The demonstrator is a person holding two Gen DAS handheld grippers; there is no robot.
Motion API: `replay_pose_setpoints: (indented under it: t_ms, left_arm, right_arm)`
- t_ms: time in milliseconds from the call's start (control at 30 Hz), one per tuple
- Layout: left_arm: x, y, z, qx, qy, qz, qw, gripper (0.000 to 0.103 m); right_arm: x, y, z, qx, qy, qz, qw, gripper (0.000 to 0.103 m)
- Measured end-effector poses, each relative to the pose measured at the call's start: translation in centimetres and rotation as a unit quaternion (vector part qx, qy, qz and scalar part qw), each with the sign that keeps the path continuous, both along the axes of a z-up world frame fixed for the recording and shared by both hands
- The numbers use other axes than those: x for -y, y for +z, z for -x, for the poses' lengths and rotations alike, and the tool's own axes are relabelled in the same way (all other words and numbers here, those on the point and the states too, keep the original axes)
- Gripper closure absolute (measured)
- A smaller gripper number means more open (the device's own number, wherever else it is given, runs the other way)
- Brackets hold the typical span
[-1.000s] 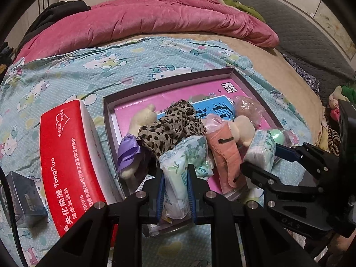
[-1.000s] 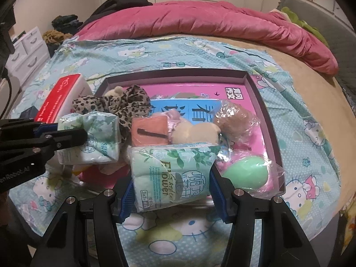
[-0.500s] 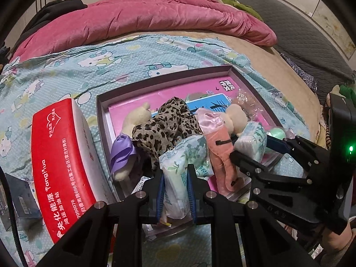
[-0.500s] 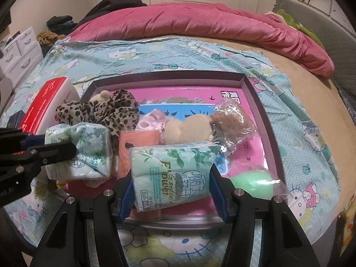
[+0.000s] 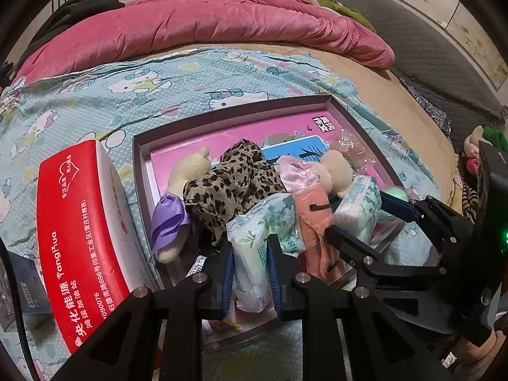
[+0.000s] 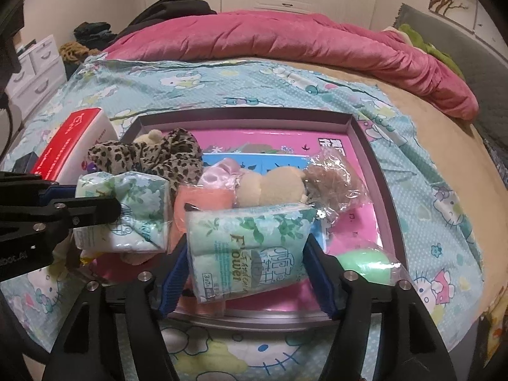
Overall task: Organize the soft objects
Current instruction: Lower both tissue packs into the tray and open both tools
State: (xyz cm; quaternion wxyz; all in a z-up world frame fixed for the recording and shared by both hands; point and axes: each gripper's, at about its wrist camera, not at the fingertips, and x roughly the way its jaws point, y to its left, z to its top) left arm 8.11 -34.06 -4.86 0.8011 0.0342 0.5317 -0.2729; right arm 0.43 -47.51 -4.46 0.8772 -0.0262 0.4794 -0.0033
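While both grippers hover at the near edge of the shallow dark-rimmed cardboard tray (image 6: 365,133) on the cartoon-print bedsheet (image 6: 197,79), the step in hand looks like setting packs down among the soft things: the right gripper (image 6: 247,266) has just been spreading its jaws, and the green floral tissue pack (image 6: 250,244) sits between the blue pads, loose at the right pad at least, low centre of the right view, over the tray's near rim; the left gripper (image 5: 250,273) pinches a second, slimmer floral tissue pack (image 5: 254,247) at bottom centre of the left view. Next, the right gripper probably needs to back off without dragging its pack, while the other pack wants a free spot. Crowding that spot are a leopard-print fabric scrunchie (image 5: 235,184), a salmon-pink cloth pouch (image 5: 314,231), a cream plush toy (image 6: 279,187) and a green egg-shaped sponge in clear wrap (image 6: 365,263); a red and white tissue box (image 5: 79,238) stands just left of the tray
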Motion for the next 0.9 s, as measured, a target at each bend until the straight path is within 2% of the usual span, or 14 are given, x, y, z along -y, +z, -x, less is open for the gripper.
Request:
replay_pose_setpoints:
  t_ms: [267, 533, 667, 900]
  left_arm:
    - [-0.1, -0.1, 0.0, -0.006, -0.004, 0.001, 1.0, 0.081]
    - [-0.4, -0.3, 0.3, -0.013, -0.003, -0.001, 0.9999, 0.075]
    - [-0.6, -0.2, 0.5, -0.014, -0.003, -0.002, 0.9999, 0.07]
    - [-0.7, 0.3, 0.8, -0.007, -0.005, -0.002, 1.0, 0.055]
  right_arm:
    - [-0.5, 0.8, 0.5, 0.006, 0.007, 0.008, 1.0, 0.029]
    - [-0.8, 2.0, 1.4, 0.016, 0.011, 0.019, 1.0, 0.027]
    - [-0.7, 2.3, 1.7, 0.017, 0.005, 0.016, 1.0, 0.027]
    - [-0.6, 2.8, 2.4, 0.019, -0.003, 0.018, 1.0, 0.026]
